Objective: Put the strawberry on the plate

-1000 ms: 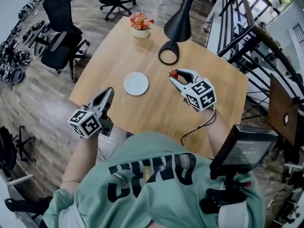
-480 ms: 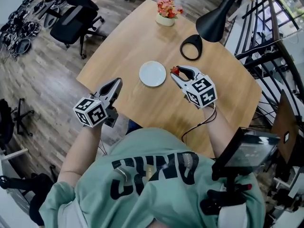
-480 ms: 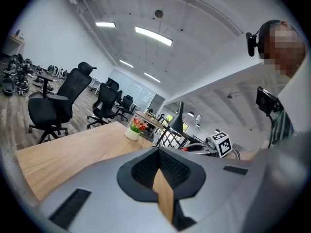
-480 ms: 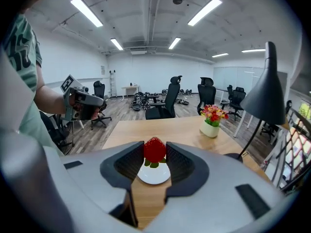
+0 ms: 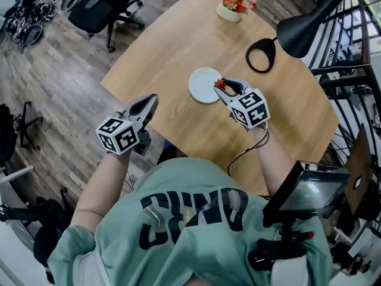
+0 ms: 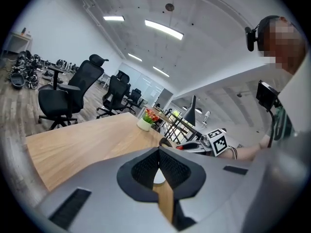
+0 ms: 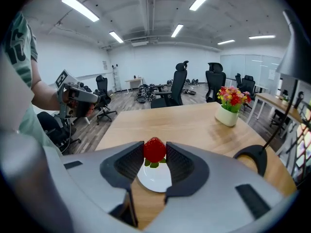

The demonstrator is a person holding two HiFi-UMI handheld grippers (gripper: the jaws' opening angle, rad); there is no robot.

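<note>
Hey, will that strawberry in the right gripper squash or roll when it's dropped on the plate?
Probably soft: pinched in the right gripper, the strawberry could bruise if squeezed harder. Being rounded, it may roll slightly on the smooth plate.

Black office chairs stand on wood floor.

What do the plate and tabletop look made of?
The plate is plain white and smooth with a faint sheen, so likely glazed ceramic, though melamine can't be ruled out. The table is light wood or wood-look laminate, with a matte finish and straight grain lines showing.
</note>
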